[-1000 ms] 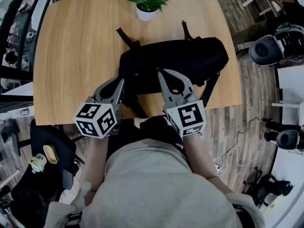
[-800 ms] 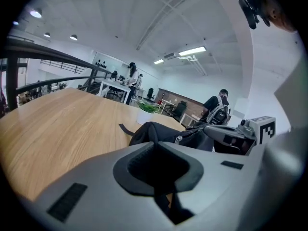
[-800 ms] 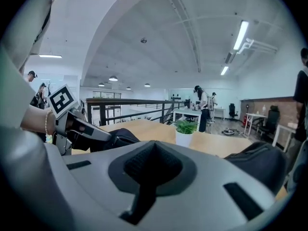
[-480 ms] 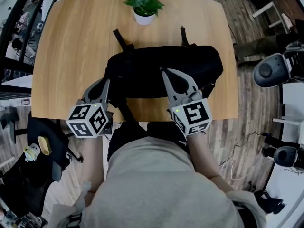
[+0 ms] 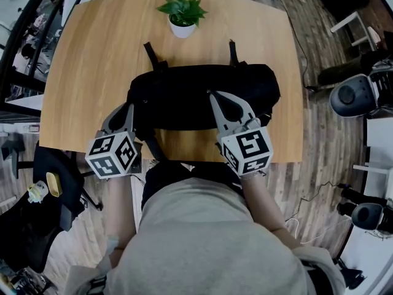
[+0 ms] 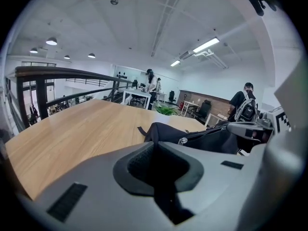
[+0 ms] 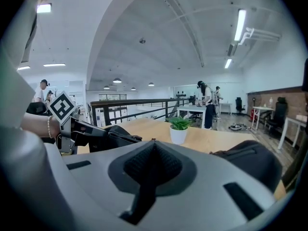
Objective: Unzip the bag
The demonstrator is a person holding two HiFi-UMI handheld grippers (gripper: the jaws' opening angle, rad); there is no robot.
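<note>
A black bag (image 5: 202, 91) lies lengthwise on the wooden table (image 5: 92, 60), with two straps pointing toward the far side. My left gripper (image 5: 130, 106) is at the bag's left end with its jaws together, and the black fabric (image 6: 202, 138) rises straight from its tips (image 6: 155, 143). A small metal zip pull (image 6: 183, 140) shows just beyond them. My right gripper (image 5: 212, 94) is shut with nothing in it, its tips over the bag's near side around the middle. In the right gripper view (image 7: 153, 141) the bag (image 7: 250, 160) bulges to the right.
A potted green plant (image 5: 182, 14) stands at the table's far edge behind the bag. One black strap (image 5: 150, 143) hangs over the near edge by the person's body. Office chairs (image 5: 353, 97) stand on the floor to the right. People stand far off in the room.
The bag has swung and slid to the left, and now lies square to the table's near edge. My left gripper moved left with its end. The right gripper barely moved.
</note>
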